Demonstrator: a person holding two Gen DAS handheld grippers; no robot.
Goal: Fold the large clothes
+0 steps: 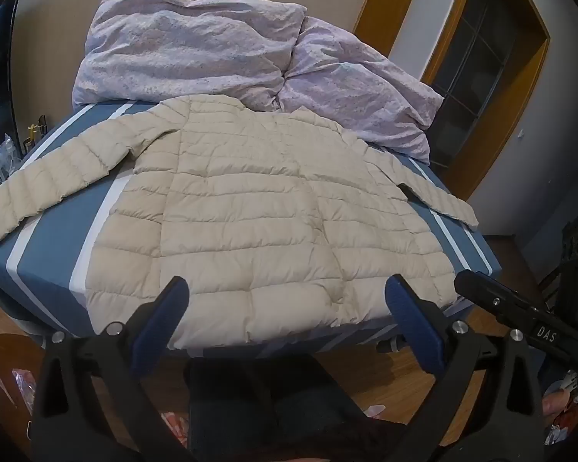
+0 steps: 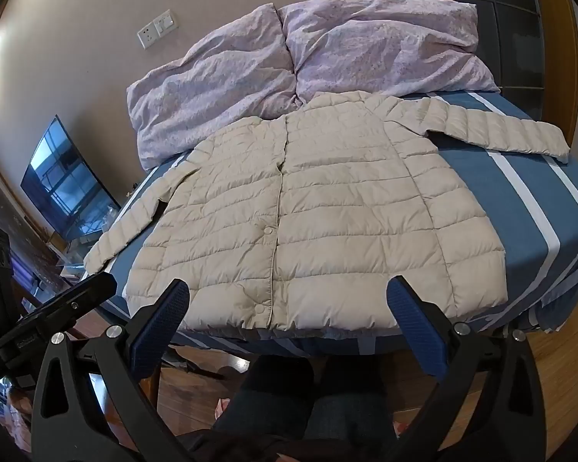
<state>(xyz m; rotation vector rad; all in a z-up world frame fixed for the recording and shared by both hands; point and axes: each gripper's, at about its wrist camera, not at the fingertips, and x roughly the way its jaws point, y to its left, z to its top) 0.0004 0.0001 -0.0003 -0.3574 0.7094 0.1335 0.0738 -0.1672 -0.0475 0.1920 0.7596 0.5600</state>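
A beige quilted puffer jacket (image 1: 258, 208) lies flat, front up and buttoned, on the bed with both sleeves spread out to the sides. It also shows in the right wrist view (image 2: 327, 215). My left gripper (image 1: 287, 288) is open and empty, just above the jacket's hem at the near bed edge. My right gripper (image 2: 287, 288) is open and empty, over the hem near the button line. The right gripper's body shows at the right of the left wrist view (image 1: 520, 315).
The bed has a blue sheet with white stripes (image 1: 50, 246). A crumpled lilac duvet (image 1: 212, 46) is piled at the bed's far end against the wall. A TV (image 2: 61, 177) stands to the left. A wooden door frame (image 1: 493, 115) is at right. Wooden floor lies below.
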